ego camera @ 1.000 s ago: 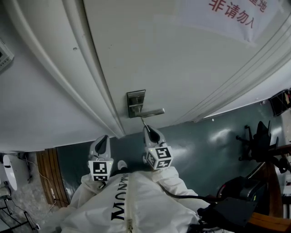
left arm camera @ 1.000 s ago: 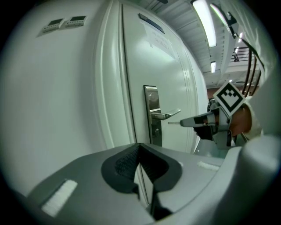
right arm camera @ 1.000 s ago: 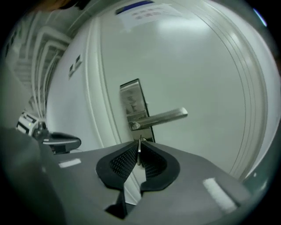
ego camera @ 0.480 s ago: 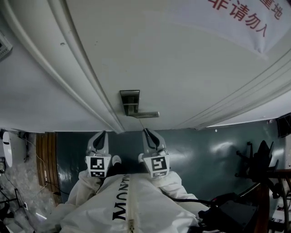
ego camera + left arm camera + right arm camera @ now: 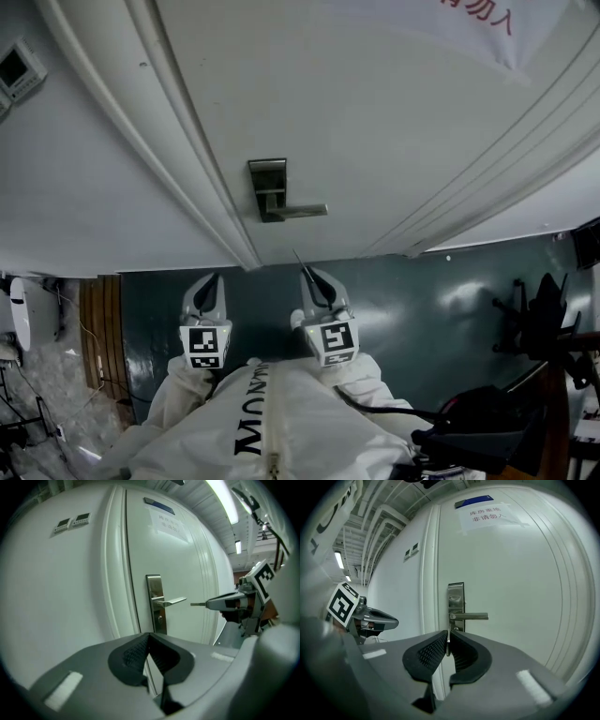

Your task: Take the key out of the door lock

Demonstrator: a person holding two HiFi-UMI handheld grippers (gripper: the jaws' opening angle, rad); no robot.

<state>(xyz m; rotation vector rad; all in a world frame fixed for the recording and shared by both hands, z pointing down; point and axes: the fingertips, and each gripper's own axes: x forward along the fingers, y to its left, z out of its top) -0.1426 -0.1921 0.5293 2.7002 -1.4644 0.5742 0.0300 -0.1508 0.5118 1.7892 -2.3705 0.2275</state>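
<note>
A silver lock plate (image 5: 267, 183) with a lever handle (image 5: 296, 212) sits on the white door (image 5: 375, 122). My right gripper (image 5: 309, 274) is shut on the key (image 5: 299, 258). The key's thin blade pokes toward the door, clear of the lock and below the handle. In the right gripper view the key (image 5: 448, 644) stands edge-on between the pads, with the plate (image 5: 456, 597) ahead of it. In the left gripper view the key blade (image 5: 198, 604) sticks out of the right gripper (image 5: 211, 603) beside the handle (image 5: 172, 601). My left gripper (image 5: 212, 281) is shut and holds nothing.
A paper sign with red print (image 5: 478, 19) hangs high on the door. The door frame (image 5: 159, 159) runs along the left, with a wall control panel (image 5: 19, 70) beyond it. Dark equipment (image 5: 539, 323) stands on the green floor at right. A white jacket (image 5: 262, 422) fills the bottom.
The right gripper has drawn back from the lock plate with the key, which is now free of the door. The left gripper has backed away too.
</note>
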